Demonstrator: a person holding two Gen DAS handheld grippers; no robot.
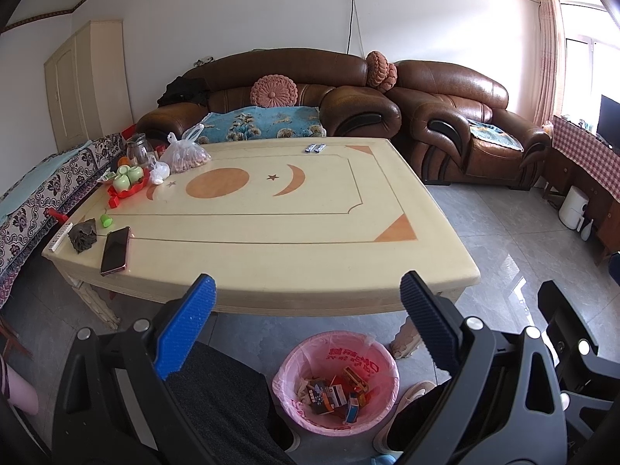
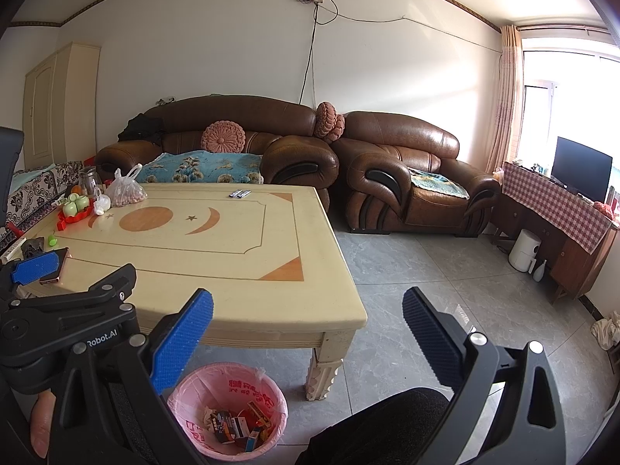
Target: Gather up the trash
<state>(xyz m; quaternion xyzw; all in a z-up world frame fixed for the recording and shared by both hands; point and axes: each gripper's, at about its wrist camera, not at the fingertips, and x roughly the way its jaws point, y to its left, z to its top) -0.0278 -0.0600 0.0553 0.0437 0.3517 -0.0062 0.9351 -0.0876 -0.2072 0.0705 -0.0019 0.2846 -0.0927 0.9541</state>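
Several small cartons and wrappers [image 1: 336,391] lie at the bottom of a pink waste bin [image 1: 335,383], which is lined with a pink plastic bag and stands on the grey tiled floor [image 1: 515,240] just in front of the table's near edge, close to one carved leg. The bin is roughly a quarter full, and its contents are mostly printed boxes in orange, blue and black.

On the cream table [image 1: 271,232] a red tray [image 1: 130,188] at the far left holds pale green cups [image 1: 128,176]. Beside it stand a glass jug [image 1: 137,149] and a knotted clear bag [image 1: 186,155] with brownish pieces inside; what they are I cannot tell. A small white bag [image 1: 159,173] lies touching the tray's side. Near the left front corner are a dark phone [image 1: 115,250], a crumpled grey lump [image 1: 82,235], a small green cap [image 1: 105,220] and a white remote [image 1: 62,236]. Two small blue-grey packets [image 1: 316,148] lie at the far edge.

The left gripper [image 1: 306,325] is wide open with nothing between its blue pads, held above the bin and the person's dark-clothed knees. The right gripper [image 2: 306,333] is equally wide open and empty, off the table's right front corner.

Behind the table stand a brown leather sofa [image 1: 271,89] with a round pink cushion [image 1: 273,92] and a blue cover, and a matching armchair [image 1: 465,116]. A bright window [image 2: 562,89] and a dark screen [image 2: 581,174] are at the right.
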